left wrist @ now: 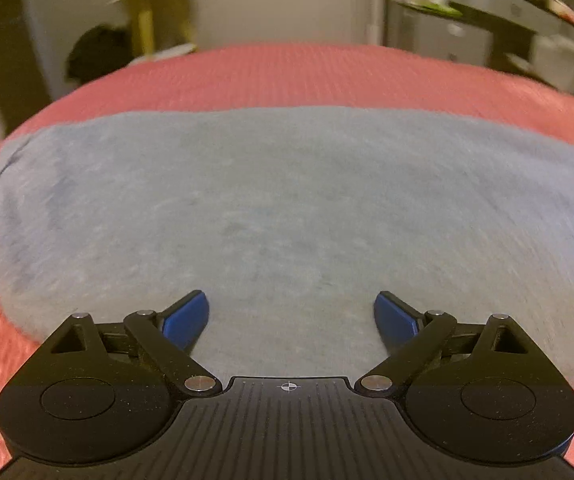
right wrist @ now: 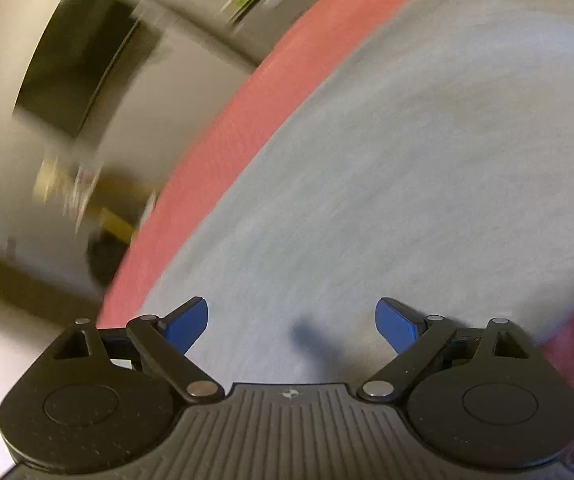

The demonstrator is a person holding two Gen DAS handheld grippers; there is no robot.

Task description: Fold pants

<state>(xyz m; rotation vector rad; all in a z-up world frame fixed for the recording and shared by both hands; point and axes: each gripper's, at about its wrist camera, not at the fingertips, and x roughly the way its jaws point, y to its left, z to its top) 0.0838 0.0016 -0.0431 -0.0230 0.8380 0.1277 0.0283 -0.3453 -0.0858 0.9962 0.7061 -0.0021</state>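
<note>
pants (left wrist: 287, 208): grey, flat on red bed (left wrist: 287, 76), spanning its near edge | left gripper (left wrist: 291, 316), right gripper (right wrist: 291, 326): both released, empty, over cloth | progress: seemingly folded lengthwise; cross-folds left

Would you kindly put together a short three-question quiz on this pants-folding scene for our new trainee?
1. True or false: the left tool is clamped on the grey pants.
2. What colour is the bedspread under the pants?
3. The right tool is: A) shut on fabric, B) open above the pants, C) out of view.

Key: 1. False, its jaws stand open and empty. 2. Red. 3. B.
</note>
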